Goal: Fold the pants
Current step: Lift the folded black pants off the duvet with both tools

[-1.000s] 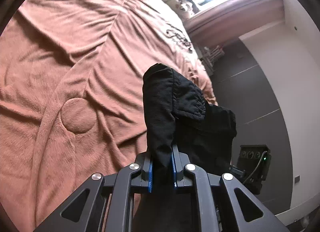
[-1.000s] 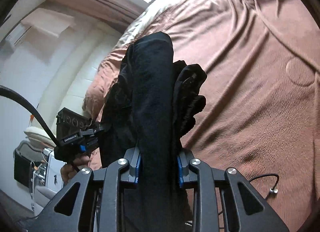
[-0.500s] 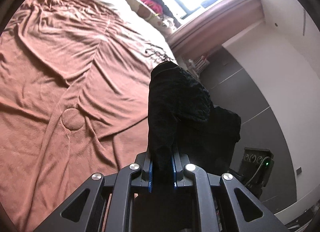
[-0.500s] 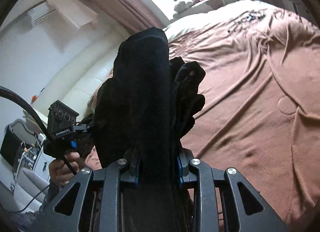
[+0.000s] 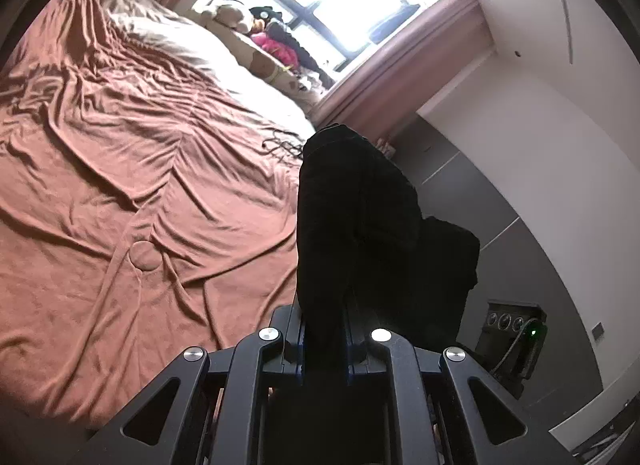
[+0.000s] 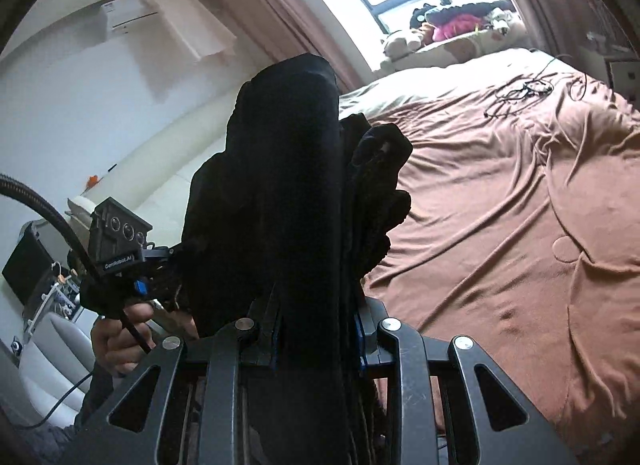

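The black pants (image 5: 352, 217) hang in the air between both grippers, above the near edge of the bed. My left gripper (image 5: 324, 329) is shut on one bunched part of the fabric, which stands up over its jaws. My right gripper (image 6: 316, 325) is shut on another thick fold of the pants (image 6: 288, 185). In the right wrist view the left gripper (image 6: 120, 261) shows at the left, held by a hand, with the cloth stretching to it. The fingertips of both grippers are hidden by fabric.
The bed with a wrinkled brown cover (image 5: 120, 185) fills the area below and ahead. Loose cables (image 6: 524, 91) lie on it near the far side. A window ledge with stuffed toys (image 6: 452, 25) is beyond. A grey wall (image 5: 500, 201) stands beside the bed.
Both grippers have risen and tilted upward with the pants in them. The bed now sits lower and farther in both views, and the window has come into sight.
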Available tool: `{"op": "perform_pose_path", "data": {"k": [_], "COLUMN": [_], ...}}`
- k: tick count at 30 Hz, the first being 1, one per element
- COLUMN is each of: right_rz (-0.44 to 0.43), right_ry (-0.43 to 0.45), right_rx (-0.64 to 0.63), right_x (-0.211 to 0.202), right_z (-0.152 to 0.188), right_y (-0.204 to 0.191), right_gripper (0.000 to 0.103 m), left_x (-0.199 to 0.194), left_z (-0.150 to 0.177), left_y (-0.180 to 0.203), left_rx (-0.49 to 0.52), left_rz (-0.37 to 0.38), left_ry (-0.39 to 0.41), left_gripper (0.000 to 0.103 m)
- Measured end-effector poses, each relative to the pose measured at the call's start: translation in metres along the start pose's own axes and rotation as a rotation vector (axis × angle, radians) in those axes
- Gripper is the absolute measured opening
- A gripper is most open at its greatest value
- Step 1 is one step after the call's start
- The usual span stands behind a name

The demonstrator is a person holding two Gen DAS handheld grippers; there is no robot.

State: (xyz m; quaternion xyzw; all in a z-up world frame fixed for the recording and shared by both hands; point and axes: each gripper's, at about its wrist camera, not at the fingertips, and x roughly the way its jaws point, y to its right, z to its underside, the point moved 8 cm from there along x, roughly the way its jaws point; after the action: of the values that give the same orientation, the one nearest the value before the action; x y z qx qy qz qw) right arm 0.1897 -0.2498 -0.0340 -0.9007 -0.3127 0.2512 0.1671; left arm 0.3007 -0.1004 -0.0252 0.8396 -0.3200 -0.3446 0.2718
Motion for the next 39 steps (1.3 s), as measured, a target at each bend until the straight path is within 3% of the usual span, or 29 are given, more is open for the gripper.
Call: {"op": "perform_pose_path", "data": {"k": [11,19,28,39], "right_rz": [0.008,-0.034,-0.063,-0.097], "right_ry": [0.045,0.071,0.071,0.025], "right_rx": [-0.054,-0.084,-0.135,-0.18], "right_x": [-0.041,-0.063,-0.042,0.021], "right_z": [0.009,0.018,0.017,0.0], "right_y": [-0.043,-0.069,-0.091,-0.116], "right_gripper": [0.024,0.024,0.024,0.023], "left_x": [-0.069,-0.126,-0.174,-0.234], "left_z": [0.018,0.03,0.023,0.0], "left_y": [0.05,0.075,0.061,0.014], "left_rx": [0.042,0.065,0.05,0.027], "left_rz": [-0.005,-0.019,-0.022,-0.07], "left_ry": [0.076,0.141,0.212,0.303], "left_gripper": [0.014,0.014,0.014,0.014]}}
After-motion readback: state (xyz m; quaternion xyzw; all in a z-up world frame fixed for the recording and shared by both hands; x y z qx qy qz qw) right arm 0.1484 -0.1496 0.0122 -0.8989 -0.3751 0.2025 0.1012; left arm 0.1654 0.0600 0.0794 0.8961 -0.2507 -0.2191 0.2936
